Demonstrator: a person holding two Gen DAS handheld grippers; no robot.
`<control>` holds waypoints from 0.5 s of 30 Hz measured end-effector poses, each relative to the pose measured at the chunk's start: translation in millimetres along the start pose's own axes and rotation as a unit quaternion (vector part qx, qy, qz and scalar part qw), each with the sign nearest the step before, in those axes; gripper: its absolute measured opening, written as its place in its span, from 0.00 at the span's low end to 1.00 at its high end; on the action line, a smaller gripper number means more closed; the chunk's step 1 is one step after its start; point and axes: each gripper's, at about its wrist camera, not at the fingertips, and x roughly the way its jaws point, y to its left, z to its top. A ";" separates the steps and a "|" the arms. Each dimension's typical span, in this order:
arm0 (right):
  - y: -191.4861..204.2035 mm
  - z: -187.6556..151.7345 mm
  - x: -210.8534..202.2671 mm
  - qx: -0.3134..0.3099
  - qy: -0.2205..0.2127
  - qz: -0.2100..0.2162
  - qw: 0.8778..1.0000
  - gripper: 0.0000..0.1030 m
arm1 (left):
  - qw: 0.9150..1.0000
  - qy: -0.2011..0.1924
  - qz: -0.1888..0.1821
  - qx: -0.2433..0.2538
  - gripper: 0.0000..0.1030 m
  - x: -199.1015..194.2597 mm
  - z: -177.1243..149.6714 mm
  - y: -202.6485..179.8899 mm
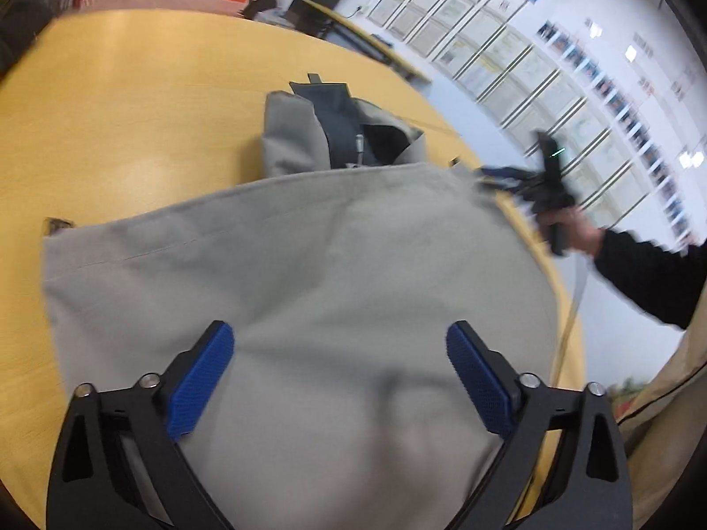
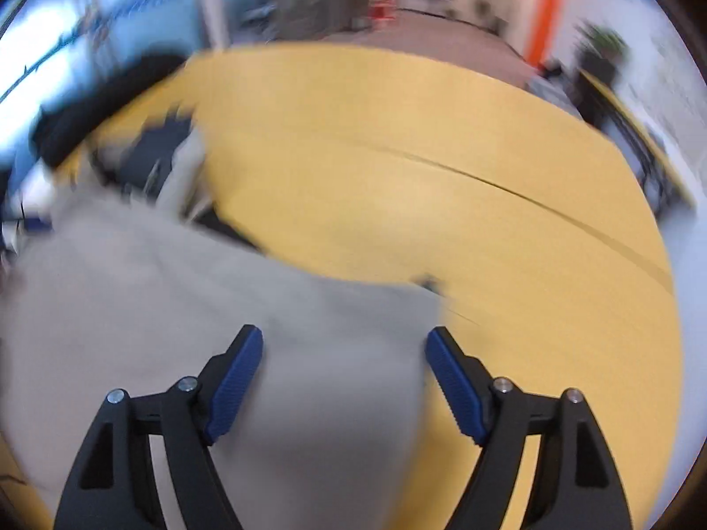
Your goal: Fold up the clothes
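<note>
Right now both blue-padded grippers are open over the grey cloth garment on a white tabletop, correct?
Not white: the tabletop is yellow wood, as the left wrist view shows. Otherwise correct: left gripper and right gripper are open above the grey cloth garment.

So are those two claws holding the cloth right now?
No. Both the left gripper and right gripper are open above the grey garment, gripping nothing.

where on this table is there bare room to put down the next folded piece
Bare tabletop stretches left of and beyond the grey garment, up to the table's far edge. The right wrist view shows a second wide bare stretch right of the garment, crossed only by a seam line. It is crowded at the bunched collar end and under both open claws.
</note>
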 end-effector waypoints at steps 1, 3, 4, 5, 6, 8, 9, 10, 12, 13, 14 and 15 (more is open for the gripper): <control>-2.9 -7.4 -21.3 0.010 -0.025 0.025 0.999 0.79 | 1.000 -0.003 0.000 0.014 0.97 -4.1 -2.5 -8.3; 6.2 -31.0 -67.8 0.000 -0.069 0.058 0.996 0.80 | 0.999 -0.004 0.009 0.045 0.97 -11.4 -9.2 -26.2; 10.8 -43.0 -85.4 -0.003 -0.081 0.066 0.995 0.80 | 0.998 0.006 0.021 0.057 0.97 -16.7 -15.0 -35.4; 10.1 -61.5 -104.6 0.002 -0.091 0.074 0.993 0.80 | 0.997 0.017 0.032 0.067 0.97 -22.3 -20.9 -44.4; 8.5 -80.2 -123.9 0.008 -0.101 0.082 0.991 0.80 | 0.996 0.024 0.046 0.075 0.97 -34.5 -28.2 -52.2; -9.3 -119.8 -161.4 0.054 -0.114 0.083 0.989 0.80 | 0.992 0.035 0.075 0.092 0.97 -62.9 -43.8 -67.1; -22.8 -134.7 -176.3 0.078 -0.115 0.082 0.987 0.80 | 0.991 0.033 0.088 0.093 0.97 -81.6 -50.3 -73.2; -36.4 -152.2 -193.5 0.108 -0.113 0.080 0.984 0.82 | 0.990 0.030 0.105 0.089 0.97 -101.6 -55.6 -78.0; -55.1 -195.0 -212.7 0.164 -0.104 0.076 0.978 0.83 | 0.986 0.025 0.138 0.087 0.99 -133.3 -63.0 -86.9; -59.5 -214.7 -216.5 0.194 -0.100 0.081 0.973 0.84 | 0.985 0.024 0.147 0.089 1.00 -142.9 -64.1 -91.6; -63.5 -234.2 -219.4 0.223 -0.095 0.087 0.966 0.85 | 0.983 0.022 0.154 0.093 1.00 -150.8 -64.5 -96.4; -63.7 -251.8 -216.2 0.252 -0.085 0.094 0.959 0.85 | 0.983 0.023 0.156 0.098 1.00 -157.0 -65.6 -98.7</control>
